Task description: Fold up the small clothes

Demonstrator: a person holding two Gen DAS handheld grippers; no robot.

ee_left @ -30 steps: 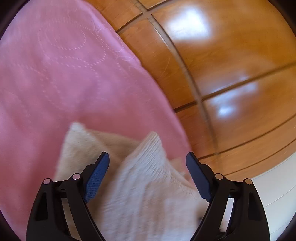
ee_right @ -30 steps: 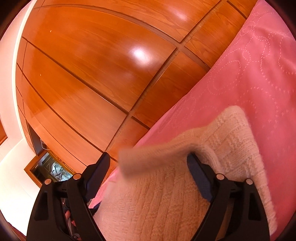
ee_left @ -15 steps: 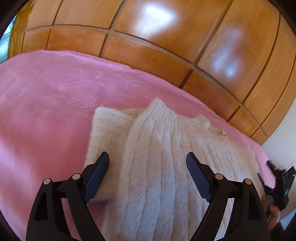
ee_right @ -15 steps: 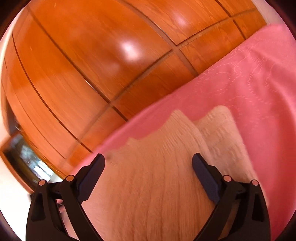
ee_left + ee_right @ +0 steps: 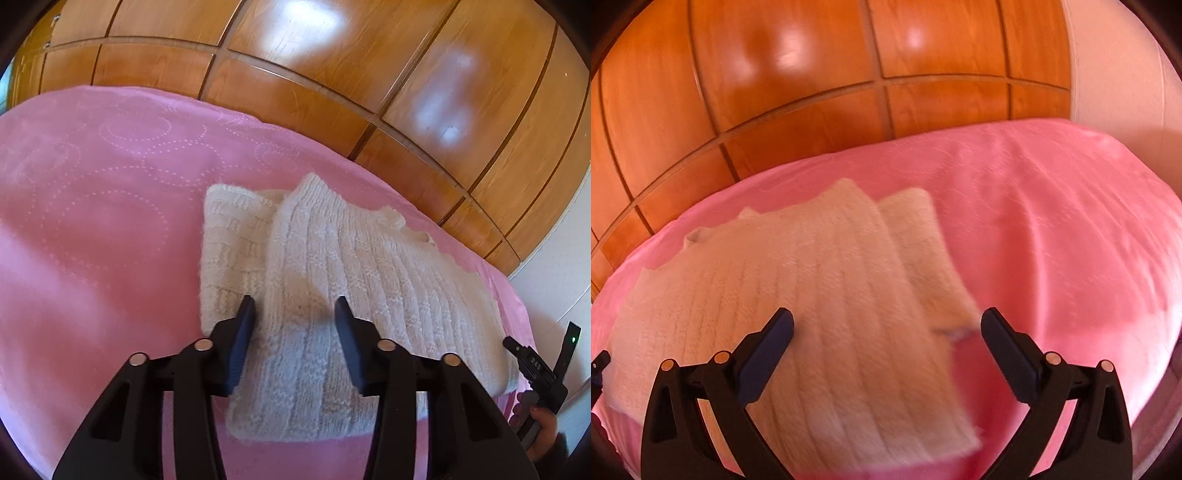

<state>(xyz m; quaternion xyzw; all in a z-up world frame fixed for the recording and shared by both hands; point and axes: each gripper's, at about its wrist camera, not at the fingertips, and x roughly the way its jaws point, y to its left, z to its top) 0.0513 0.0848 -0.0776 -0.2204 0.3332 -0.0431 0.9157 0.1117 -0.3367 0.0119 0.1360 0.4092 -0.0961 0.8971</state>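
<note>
Lying: cream knit sweater (image 5: 354,280) folded on the pink bedspread (image 5: 92,221), near its wardrobe-side edge.
Left tool (image 5: 295,317): my jaws have just been closing, sweater below them, not pinched.
Right tool (image 5: 886,328): my jaws just spread wide, empty over the sweater.
Behind: wooden wardrobe (image 5: 369,74).

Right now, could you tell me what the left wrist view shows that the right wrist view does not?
Only the left wrist view shows a hand holding the right gripper's black handle at the far right edge. Only the right wrist view shows the bedspread's far rounded corner against a pale wall. Both show the white knitted sweater on the pink bedspread before the wooden wardrobe.
</note>
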